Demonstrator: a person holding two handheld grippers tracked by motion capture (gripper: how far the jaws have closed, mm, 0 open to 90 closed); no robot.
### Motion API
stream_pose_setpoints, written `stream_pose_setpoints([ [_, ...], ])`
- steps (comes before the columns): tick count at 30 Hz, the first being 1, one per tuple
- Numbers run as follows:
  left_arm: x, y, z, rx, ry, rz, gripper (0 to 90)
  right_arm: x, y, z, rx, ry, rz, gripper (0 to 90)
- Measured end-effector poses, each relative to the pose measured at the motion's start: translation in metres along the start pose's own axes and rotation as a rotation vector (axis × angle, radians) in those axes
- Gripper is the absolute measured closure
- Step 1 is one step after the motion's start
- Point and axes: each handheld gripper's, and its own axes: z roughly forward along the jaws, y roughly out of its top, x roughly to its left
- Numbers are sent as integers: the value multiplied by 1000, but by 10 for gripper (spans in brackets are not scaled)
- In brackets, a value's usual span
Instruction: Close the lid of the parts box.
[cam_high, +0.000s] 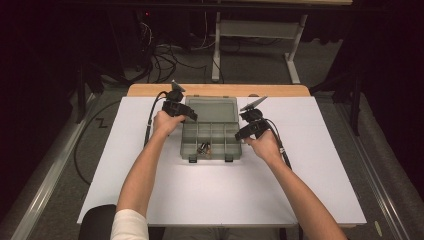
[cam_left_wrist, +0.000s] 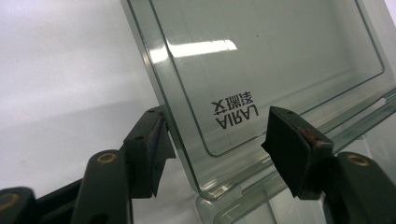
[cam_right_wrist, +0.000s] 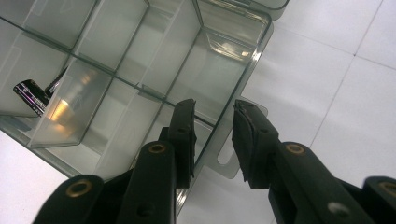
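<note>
On one table (cam_high: 150, 200), two tongs flank one organizer box (cam_high: 210, 131).

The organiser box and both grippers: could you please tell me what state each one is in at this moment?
Organiser box: open, flat on the white table.
Lid: raised, its edge between the left gripper's jaws.
Left gripper: open; one jaw at the lid's edge, the other clear of it.
Right gripper: jaws astride the box's side wall by its tab; cannot tell if they press.
Batteries: lying in a front compartment.
</note>
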Motion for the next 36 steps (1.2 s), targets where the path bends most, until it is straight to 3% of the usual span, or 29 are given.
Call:
stream_pose_setpoints([
  [17,-14,-2,-19,-52,49,82,444,2,1,0,6,-14,-9,720],
  [18,-13,-1,-19,-69,67,122,447,2,1,0,6,-13,-5,721],
  [19,-16,-2,-21,-56,56,92,448,2,1,0,6,-12,-4,720],
  [36,-33,-13,-35,-73,133,177,505,1,-1,0,-5,-8,-6,718],
])
